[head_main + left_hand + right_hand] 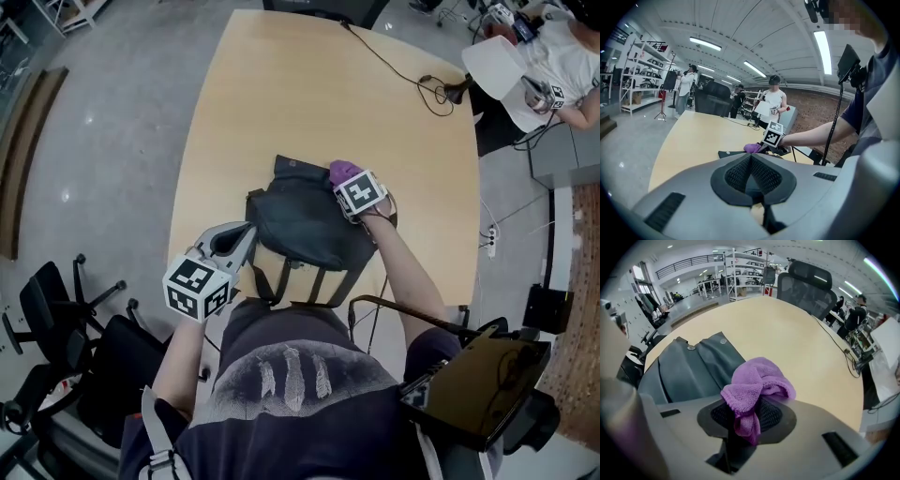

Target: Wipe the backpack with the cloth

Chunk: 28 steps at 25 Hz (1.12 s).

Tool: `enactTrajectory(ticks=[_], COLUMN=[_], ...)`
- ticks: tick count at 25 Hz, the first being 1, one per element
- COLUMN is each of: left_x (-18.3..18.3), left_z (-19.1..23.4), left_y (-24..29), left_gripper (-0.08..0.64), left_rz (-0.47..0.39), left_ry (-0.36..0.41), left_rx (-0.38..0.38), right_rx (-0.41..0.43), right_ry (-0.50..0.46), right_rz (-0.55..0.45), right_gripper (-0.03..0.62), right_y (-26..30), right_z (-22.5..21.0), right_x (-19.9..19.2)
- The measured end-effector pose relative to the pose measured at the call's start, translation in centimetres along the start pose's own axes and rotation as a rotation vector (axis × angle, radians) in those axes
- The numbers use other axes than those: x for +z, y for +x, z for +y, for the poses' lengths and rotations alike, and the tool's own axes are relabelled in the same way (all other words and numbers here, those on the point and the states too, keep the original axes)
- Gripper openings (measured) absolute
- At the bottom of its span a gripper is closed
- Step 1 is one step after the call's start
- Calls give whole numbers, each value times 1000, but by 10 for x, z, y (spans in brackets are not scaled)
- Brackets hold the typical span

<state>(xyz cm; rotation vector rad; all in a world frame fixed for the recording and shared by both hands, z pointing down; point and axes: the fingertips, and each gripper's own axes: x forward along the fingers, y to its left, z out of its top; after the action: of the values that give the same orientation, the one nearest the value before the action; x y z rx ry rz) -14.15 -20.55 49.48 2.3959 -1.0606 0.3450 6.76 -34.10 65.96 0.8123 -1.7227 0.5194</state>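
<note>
A dark backpack (302,225) lies flat on the wooden table (309,94), close to the near edge, its straps hanging toward me. My right gripper (348,184) is over the bag's far right corner, shut on a bunched purple cloth (343,171). In the right gripper view the cloth (759,378) bulges out of the jaws (750,401) just above the backpack (689,369). My left gripper (246,232) points at the bag's left edge, its jaws closed with nothing visible between them (751,158). From the left gripper view I see the cloth (752,147) and the backpack (733,153) ahead.
A black cable (412,80) runs across the table's far right part. A seated person (553,56) is beyond the far right corner. Office chairs (66,309) stand on the floor to my left. A dark screen device (478,384) hangs at my right hip.
</note>
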Motion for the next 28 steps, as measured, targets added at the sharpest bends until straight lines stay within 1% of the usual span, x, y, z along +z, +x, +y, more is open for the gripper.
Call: enactTrajectory(ticks=[2,4,8,11,14,17,19,21,24,25,26,28], left_x=[-3,-5,-9,-12,-12,-11,-9,-6,-2,-2,-2,-1], left_z=[4,9,18,24,30,35,39,42,45,46,47,48], left_y=[-4,-8,-18,-25,-28,-31,-34,-37,-42,-43,-45,-48], left_gripper=[6,6,6,6,6,6,6,6,6,6,6,6], left_rz=[-2,-5,-12,-18,-23,-29,-41,-57,-72,-75,-77,-78], left_ry=[-9,-18,-34,-48,-52,-53,-55,-56,-57,-57,-57,-55], left_rx=[5,12,28,36,41,50,62,74,92,98,103,110], right_rx=[17,62,45,33,66,78,104,152,240,287,351,513], right_ry=[-34,-47,-85,-181,-212,-241,-241,-232,-261,-243,-204,-88], right_rz=[-5,-22,-9,-6,-14,-26,-47,-74,-122,-156,-205,-331], right_gripper=[98,98,98,98,98,98,98,98,98,98,98,98], right_y=[6,11,17,20,22,22,24,27,23,16,6,-25], right_z=[15,32,46,66,85,102,114,129,152,160,169,188], right_x=[15,32,52,72,90,104,113,119,126,130,137,153])
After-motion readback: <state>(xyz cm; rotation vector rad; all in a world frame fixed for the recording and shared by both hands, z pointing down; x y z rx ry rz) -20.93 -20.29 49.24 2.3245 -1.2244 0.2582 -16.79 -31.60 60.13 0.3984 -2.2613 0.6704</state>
